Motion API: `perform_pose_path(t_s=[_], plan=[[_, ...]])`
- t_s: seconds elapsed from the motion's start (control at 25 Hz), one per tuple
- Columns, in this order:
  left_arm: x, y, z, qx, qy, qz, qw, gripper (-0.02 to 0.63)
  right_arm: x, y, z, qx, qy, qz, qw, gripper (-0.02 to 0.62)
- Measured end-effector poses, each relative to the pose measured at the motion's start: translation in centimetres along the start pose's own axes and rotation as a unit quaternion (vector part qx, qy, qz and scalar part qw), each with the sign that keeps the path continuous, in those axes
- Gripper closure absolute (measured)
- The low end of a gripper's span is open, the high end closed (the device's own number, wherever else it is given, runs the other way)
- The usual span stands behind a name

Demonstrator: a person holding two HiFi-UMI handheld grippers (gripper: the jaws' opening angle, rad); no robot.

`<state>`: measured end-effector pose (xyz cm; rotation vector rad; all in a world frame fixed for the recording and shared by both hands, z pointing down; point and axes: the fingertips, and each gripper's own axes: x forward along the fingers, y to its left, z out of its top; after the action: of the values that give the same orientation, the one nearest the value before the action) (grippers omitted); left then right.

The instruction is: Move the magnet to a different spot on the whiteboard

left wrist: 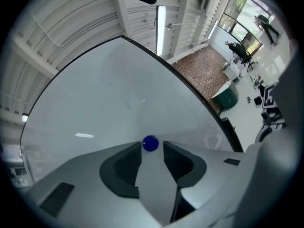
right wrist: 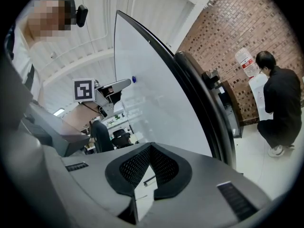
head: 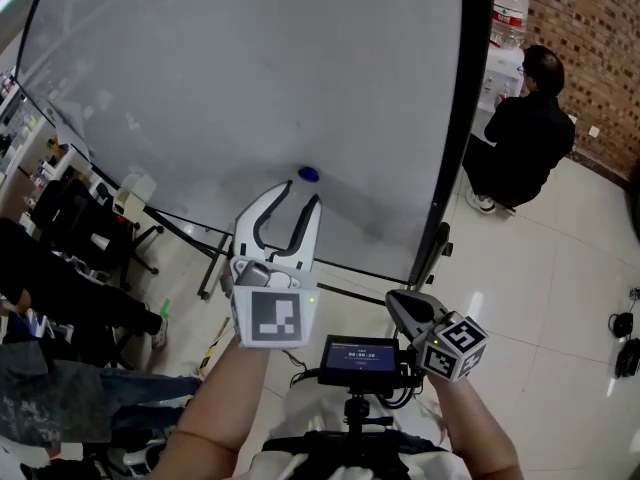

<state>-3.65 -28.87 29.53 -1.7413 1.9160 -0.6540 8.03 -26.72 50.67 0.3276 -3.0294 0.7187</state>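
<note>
Left claw (head: 299,196) is held level against the whiteboard (head: 250,68), jaws spread wide, nothing gripped. The blue magnet (left wrist: 150,143) is seen stuck on the board face at the mouth of the claw, level with the two fingertips (left wrist: 137,148) and framed by the gap between them. No pad contact is visible in the left gripper view; a thin gap is seen on each side of the magnet. In the head view the magnet sits low on the board, right of centre, just past the left claw's tips.

Right claw (right wrist: 150,147) is closed tip to tip, with nothing held between the pads. It is carried lower and to the right of the left claw, well apart from the board face and near the board's black edge frame (head: 455,148). Its marker cube (head: 455,346) is seen at the wrist end.

A small screen (head: 358,356) is mounted between the two forearms, below the claws.

The board itself is otherwise blank, with only faint smudges and reflections.

Background: a person in black (head: 525,138) is crouched by the brick wall (head: 590,38) to the right of the board, on the pale tiled floor (head: 560,268). Cluttered desks and chairs are seen at far left, too small to be itemised.
</note>
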Motion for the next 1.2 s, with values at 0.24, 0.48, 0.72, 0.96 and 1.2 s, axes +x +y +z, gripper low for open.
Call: perform_pose_path(t_s=[0.24,0.48,0.72,0.96,1.2], plan=[[-2.3,-1.8,-2.2,-0.118,-0.017,-0.048,0.9917,0.450,-1.0,-0.3,-1.1,0.006,0.006,0.001,1.000,0.563],[-4.0,-3.7,-4.2,-0.197,-0.028,-0.097,0.9752,0.507,-1.1,-0.1,-1.7,-0.006,-0.002,-0.007,1.000,0.563],[-7.9,-3.0,-7.0,-0.271,-0.038,-0.147,0.9505,0.572,-1.3,3.8,-2.1,-0.020,-0.010,-0.027,0.999,0.563],[-14.3,-2.4,-12.8,-0.292,-0.004,-0.201,0.9350,0.574,-0.1,8.4,-3.5,-0.021,-0.023,-0.041,0.999,0.563],[-21.0,-1.7,-18.6,-0.321,0.045,-0.214,0.9216,0.574,1.0,13.7,-4.9,-0.030,-0.026,-0.043,0.998,0.563]])
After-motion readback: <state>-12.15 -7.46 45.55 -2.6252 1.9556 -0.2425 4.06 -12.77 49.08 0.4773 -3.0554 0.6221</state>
